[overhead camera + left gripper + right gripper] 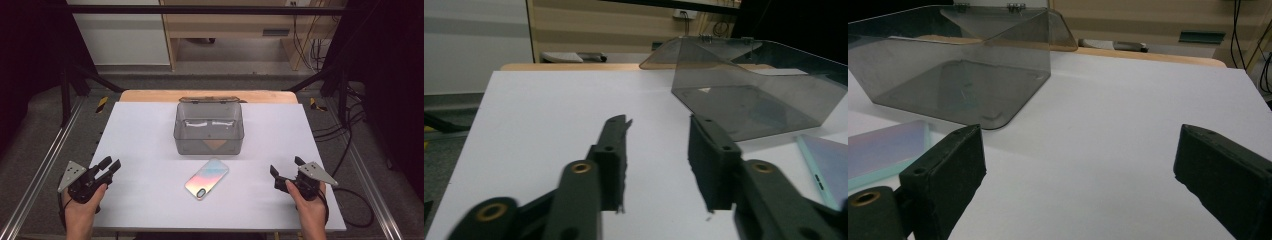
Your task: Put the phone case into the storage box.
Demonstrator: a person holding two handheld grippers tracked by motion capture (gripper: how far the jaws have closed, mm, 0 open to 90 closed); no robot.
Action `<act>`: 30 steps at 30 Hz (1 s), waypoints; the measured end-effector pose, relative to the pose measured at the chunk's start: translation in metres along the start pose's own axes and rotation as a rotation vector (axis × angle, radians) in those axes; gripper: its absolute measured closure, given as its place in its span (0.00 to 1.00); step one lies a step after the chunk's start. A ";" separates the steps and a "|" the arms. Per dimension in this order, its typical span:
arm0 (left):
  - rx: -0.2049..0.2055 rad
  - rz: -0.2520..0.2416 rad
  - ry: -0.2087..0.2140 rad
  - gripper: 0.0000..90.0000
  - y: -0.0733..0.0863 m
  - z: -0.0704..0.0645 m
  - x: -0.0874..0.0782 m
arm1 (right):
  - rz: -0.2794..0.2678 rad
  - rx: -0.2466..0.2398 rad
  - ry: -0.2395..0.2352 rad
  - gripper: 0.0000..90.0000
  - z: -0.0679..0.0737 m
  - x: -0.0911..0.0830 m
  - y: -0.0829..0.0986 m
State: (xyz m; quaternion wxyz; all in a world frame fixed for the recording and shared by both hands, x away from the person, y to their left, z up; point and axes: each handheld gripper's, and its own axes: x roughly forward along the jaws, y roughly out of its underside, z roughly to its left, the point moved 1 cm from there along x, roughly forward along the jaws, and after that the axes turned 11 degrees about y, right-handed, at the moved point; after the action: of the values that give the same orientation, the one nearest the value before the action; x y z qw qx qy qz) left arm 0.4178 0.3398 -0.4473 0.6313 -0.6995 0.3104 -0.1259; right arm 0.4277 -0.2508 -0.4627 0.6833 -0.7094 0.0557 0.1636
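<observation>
Between the two grippers, an iridescent pastel phone case (pixel 206 178) lies flat just in front of the open smoky clear plastic box (pixel 209 131). Left gripper (pixel 109 166) and right gripper (pixel 285 169) rest apart, jaws spread, probably lining up a grab.

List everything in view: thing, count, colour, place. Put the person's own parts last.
phone case: one, iridescent pink-blue, lying flat on the table's near centre, just in front of the box.
box: one, smoky clear plastic, hinged lid open at the back, mid-table.
table: one, white top with a wooden far edge.
left tongs: one, black, jaws open, near left corner, off the phone case.
right tongs: one, black, jaws open, near right corner.
hands: two, entering from the bottom edge, one holding each tongs.
</observation>
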 end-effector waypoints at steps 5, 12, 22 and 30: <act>0.011 0.002 0.017 0.79 -0.001 -0.006 0.001 | -0.010 -0.003 -0.004 0.07 0.002 -0.002 -0.001; 0.013 0.013 0.055 0.88 -0.002 -0.014 0.005 | -0.009 -0.007 -0.006 0.07 0.003 -0.003 -0.001; 0.094 0.193 0.179 1.00 -0.007 -0.061 0.053 | -0.008 -0.017 -0.015 0.07 0.005 -0.003 -0.001; 0.082 0.354 0.225 1.00 0.003 -0.085 0.105 | -0.014 -0.025 -0.029 0.07 0.010 -0.004 -0.002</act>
State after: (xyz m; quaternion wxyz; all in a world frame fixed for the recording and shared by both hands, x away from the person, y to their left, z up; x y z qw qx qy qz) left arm 0.4498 0.2089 -0.4578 0.6330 -0.5893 0.4914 -0.1027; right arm 0.4228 -0.2416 -0.4597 0.6761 -0.7160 0.0387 0.1696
